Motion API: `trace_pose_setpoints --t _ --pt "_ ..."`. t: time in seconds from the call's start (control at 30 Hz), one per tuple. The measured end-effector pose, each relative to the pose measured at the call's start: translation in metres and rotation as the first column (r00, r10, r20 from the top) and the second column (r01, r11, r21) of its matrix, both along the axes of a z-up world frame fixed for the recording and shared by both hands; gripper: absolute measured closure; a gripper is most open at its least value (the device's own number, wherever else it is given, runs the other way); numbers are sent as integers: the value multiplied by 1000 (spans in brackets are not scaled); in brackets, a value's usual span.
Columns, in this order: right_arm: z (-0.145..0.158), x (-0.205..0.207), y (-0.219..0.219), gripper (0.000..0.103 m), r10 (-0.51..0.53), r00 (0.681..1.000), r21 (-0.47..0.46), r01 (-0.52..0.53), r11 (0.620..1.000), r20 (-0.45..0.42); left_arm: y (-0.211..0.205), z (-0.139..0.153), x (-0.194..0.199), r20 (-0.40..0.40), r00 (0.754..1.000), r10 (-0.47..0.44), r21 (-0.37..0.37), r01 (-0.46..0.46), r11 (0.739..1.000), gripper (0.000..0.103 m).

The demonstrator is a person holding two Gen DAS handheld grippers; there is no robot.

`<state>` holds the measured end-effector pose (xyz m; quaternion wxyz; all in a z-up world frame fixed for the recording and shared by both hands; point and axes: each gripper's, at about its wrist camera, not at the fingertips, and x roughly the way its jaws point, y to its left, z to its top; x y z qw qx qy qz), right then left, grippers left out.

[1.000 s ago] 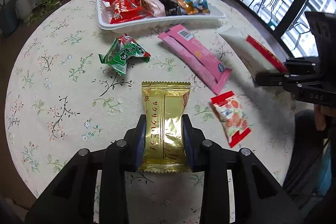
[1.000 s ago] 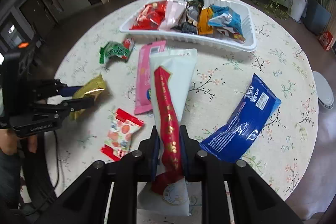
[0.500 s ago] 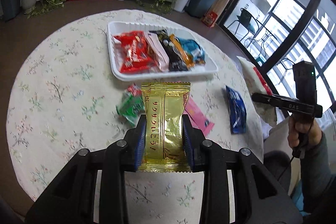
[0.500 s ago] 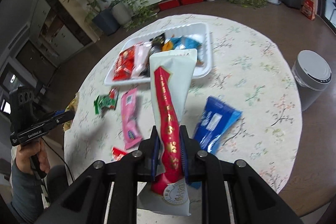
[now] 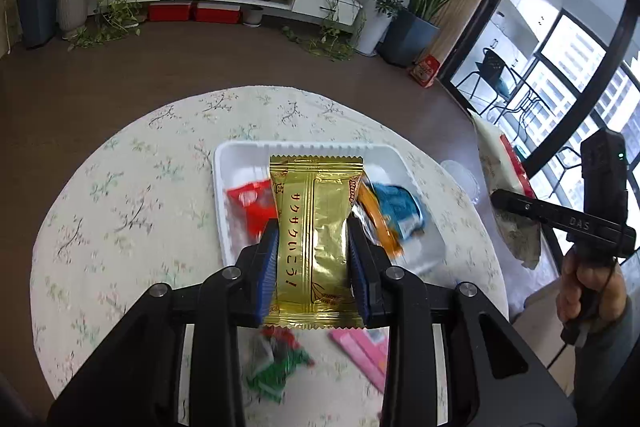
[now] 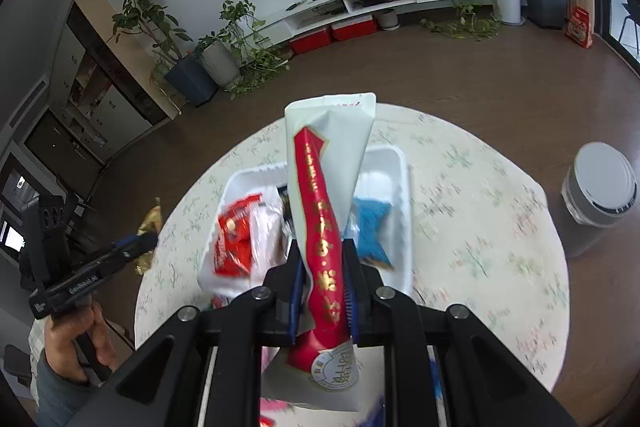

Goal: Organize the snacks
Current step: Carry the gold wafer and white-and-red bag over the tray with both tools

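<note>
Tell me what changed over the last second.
Both grippers rose off the table toward the white tray, each carrying its snack: left gripper the gold packet, right gripper the white-and-red packet. Jaws stayed clamped; tray contents unchanged.

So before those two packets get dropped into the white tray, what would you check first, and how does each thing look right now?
1. Left gripper clamped on the gold packet: ok.
2. Right gripper clamped on the white-and-red packet: ok.
3. Both packets lifted off the table: ok.
4. White tray lies ahead of both grippers: ok.
5. Free space in the tray: ok, bare patch at the far left end.
6. Exact height above the tray: cannot tell.
</note>
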<state>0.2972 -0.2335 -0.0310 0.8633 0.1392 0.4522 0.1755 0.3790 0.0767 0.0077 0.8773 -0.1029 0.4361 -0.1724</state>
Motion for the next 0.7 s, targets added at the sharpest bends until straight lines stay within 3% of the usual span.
trace_pose_setpoints --t 0.17,0.3,0.5,0.7 --pt "-1 41 28 83 14 1000 -5 -14 1000 -12 -15 -11 41 -21 1000 -4 20 4 1000 74" --pt "-18 60 43 83 31 998 -6 -31 999 -50 -29 -26 62 -37 999 -22 -9 21 1000 73" --pt "-51 66 57 83 46 993 -9 -47 999 -105 -45 -51 74 -59 997 -47 -21 46 999 73" --pt "-64 68 66 83 43 992 -50 -49 998 -117 -54 -71 86 -75 996 -44 -13 43 999 73"
